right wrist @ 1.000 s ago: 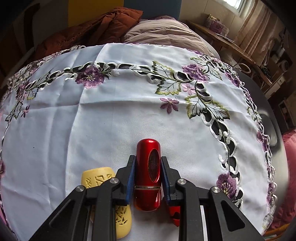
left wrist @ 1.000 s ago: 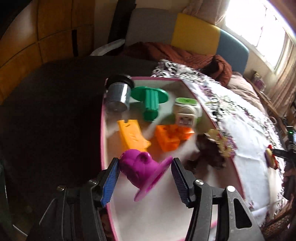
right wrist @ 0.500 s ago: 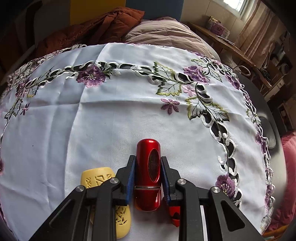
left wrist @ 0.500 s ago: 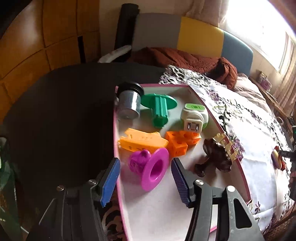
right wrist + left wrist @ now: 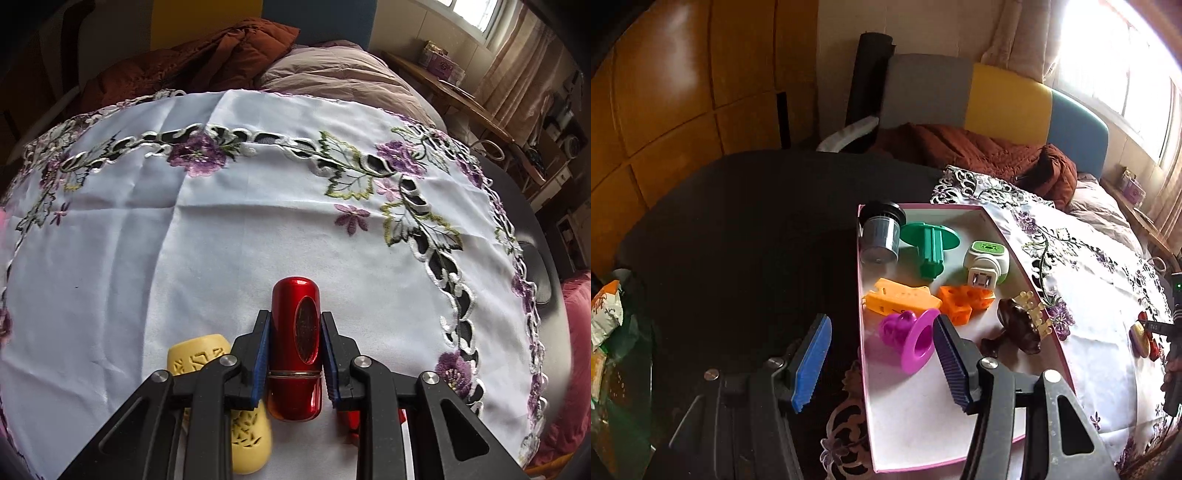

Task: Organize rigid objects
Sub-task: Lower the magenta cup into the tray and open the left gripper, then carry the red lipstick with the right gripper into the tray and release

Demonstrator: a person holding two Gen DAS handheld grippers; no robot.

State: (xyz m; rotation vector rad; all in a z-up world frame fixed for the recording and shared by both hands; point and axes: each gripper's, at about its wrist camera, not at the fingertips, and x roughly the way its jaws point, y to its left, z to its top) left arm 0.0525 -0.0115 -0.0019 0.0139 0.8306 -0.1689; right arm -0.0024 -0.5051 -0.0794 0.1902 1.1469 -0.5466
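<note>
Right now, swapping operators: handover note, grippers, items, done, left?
Left gripper: open, empty, above the tray's near left edge.
Right gripper: shut on the red capsule, over the tablecloth.
Pink-rimmed tray holds purple funnel, orange pieces, green spool, plug, grey cup and brown piece.
Left: red capsule, yellow carved case and a small red item under the right gripper.

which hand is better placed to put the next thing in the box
Right. The right gripper is already shut on the red tube, ready to carry. The left gripper is open and empty above the box.
</note>
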